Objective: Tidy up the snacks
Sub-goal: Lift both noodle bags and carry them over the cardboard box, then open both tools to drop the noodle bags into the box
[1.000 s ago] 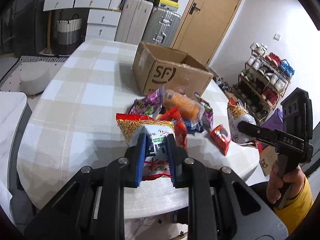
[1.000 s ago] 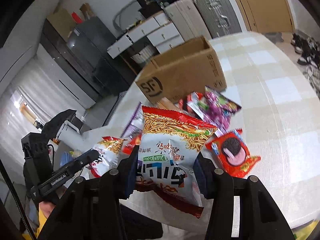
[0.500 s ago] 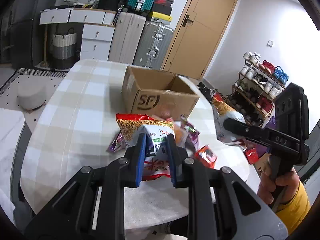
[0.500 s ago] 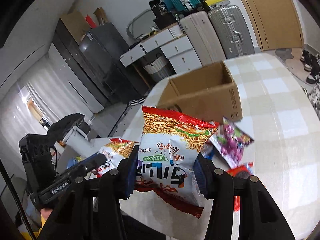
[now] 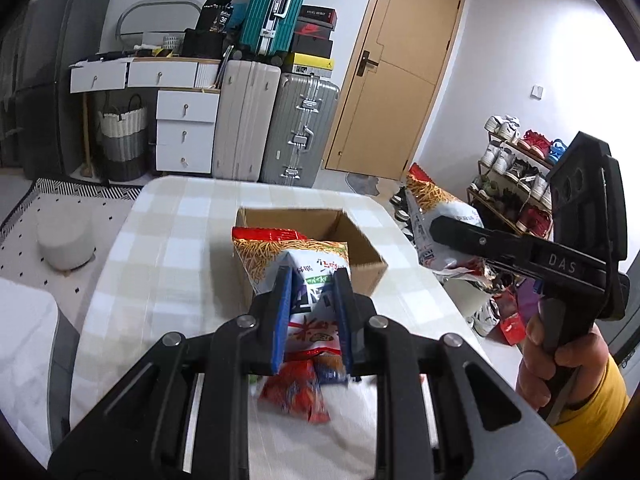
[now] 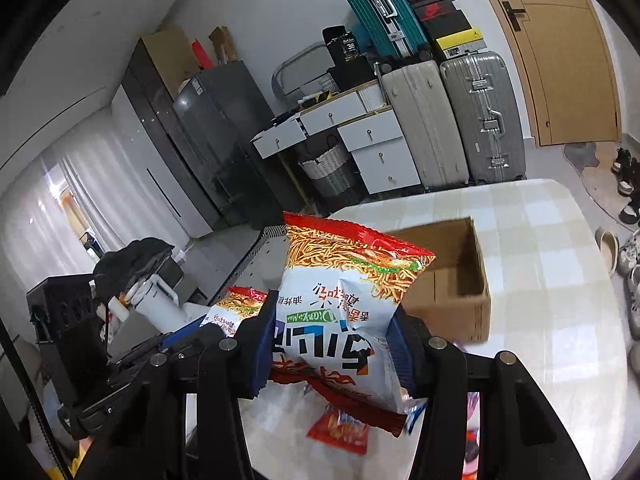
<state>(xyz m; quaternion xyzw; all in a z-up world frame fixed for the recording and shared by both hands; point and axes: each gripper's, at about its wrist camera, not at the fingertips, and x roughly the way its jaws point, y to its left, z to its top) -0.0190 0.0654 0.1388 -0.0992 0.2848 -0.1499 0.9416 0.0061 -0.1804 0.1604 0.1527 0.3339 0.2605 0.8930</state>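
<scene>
Left claw (image 5: 311,286) clenched narrow on a noodle snack bag (image 5: 298,258); right claw (image 6: 332,330) gripped a second noodle bag (image 6: 344,300), wider, above the counter (image 5: 168,248).

Table (image 5: 160,248), covered in a pale checked cloth. An open cardboard box (image 5: 360,256) stands on it toward the far end. Small red snack packets (image 6: 340,428) lie flat at the near edge.
</scene>
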